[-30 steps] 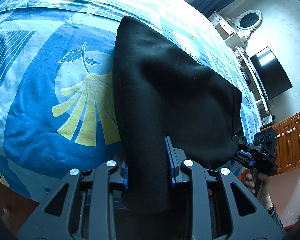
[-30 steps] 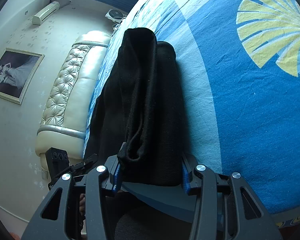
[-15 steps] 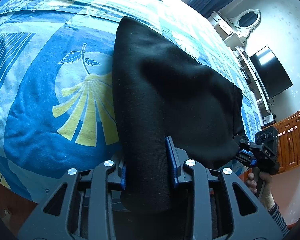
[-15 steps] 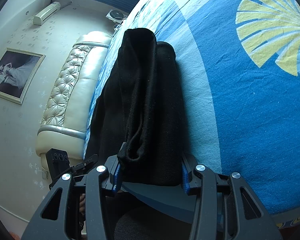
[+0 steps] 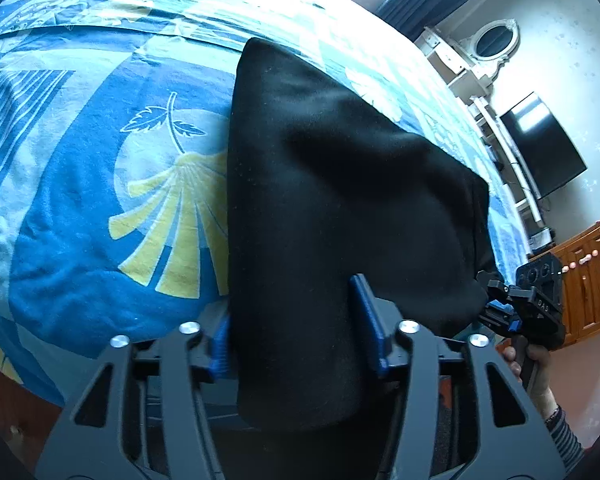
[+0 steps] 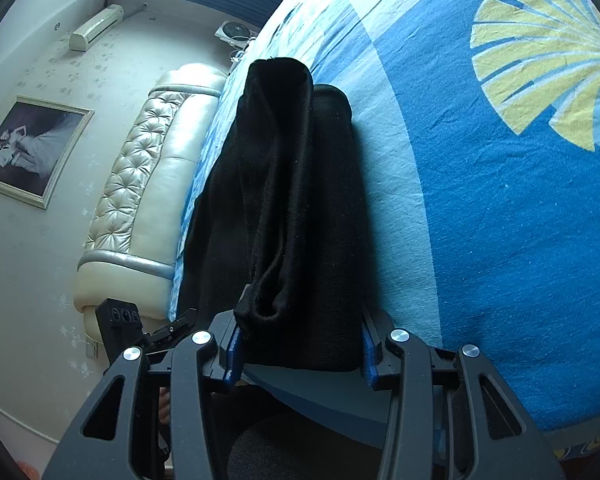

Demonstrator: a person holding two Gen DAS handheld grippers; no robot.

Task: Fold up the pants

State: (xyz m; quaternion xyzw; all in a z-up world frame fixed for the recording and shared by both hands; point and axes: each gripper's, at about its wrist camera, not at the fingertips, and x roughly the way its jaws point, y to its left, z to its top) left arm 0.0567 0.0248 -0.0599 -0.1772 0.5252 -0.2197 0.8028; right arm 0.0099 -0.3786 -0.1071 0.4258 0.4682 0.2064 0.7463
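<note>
The black pants (image 5: 320,180) lie folded into a thick pad on the blue bedspread (image 5: 80,200) with its yellow fan prints. My left gripper (image 5: 296,332) straddles the near left corner. Its jaws are opening, the cloth still lies between them, and the pads look slack on it. In the right wrist view the pants (image 6: 292,180) show stacked layers, and my right gripper (image 6: 300,344) has its blue pads against the near end, the jaws just starting to ease. Each gripper shows in the other's view: the right gripper (image 5: 488,288) at the pants' right corner, the left gripper (image 6: 184,320) at the lower left.
The bed's near edge runs just under both grippers. A cream tufted headboard (image 6: 148,184) stands to the left of the bed. A TV (image 5: 540,148), a white dresser (image 5: 472,76) and a wooden cabinet (image 5: 588,280) line the far wall. A hand (image 5: 536,368) holds the right gripper.
The left gripper's pads have spread well apart around the pants, and the pinched cloth has widened. The right gripper and the pants look the same.
</note>
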